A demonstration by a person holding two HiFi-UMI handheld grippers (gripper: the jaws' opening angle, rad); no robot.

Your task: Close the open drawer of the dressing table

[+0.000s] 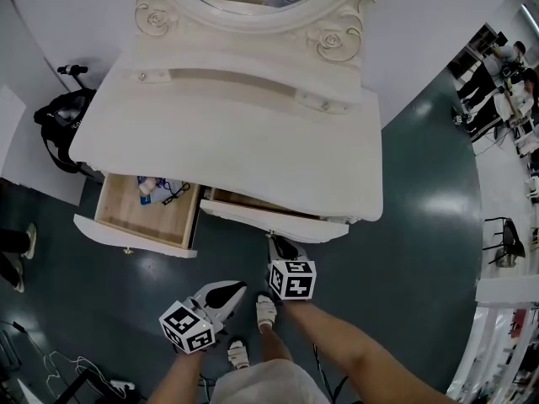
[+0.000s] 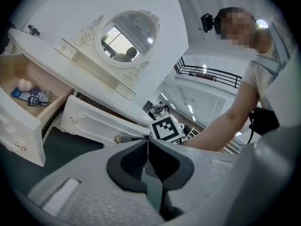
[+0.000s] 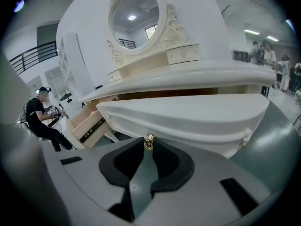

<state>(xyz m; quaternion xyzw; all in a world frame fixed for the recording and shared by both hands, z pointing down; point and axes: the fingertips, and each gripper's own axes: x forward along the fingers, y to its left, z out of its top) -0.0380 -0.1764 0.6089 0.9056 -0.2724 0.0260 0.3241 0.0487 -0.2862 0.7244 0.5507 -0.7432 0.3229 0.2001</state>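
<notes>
**Drawers: neither one pushed in yet**

Left gripper (image 1: 236,289) hangs empty, jaws pressed together. Right gripper (image 1: 276,244) pinches the gold knob (image 3: 149,140) of the middle drawer (image 1: 278,221), which is only partly out of the dressing table (image 1: 236,141). The left drawer (image 1: 135,234) is way out, with a blue packet (image 1: 153,188) and a dark cord (image 1: 174,194) inside.

Desk (image 1: 253,133): cream paint, smooth satin; drawer (image 1: 126,213) inside: bare pale wood, matt; knob (image 3: 149,139): shiny brass-coloured metal; floor (image 1: 421,217): glossy.

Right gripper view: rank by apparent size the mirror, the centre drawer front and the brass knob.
1. Centre drawer front, largest, because it is near.
2. Mirror.
3. Brass knob, smallest, held in the right gripper.
</notes>
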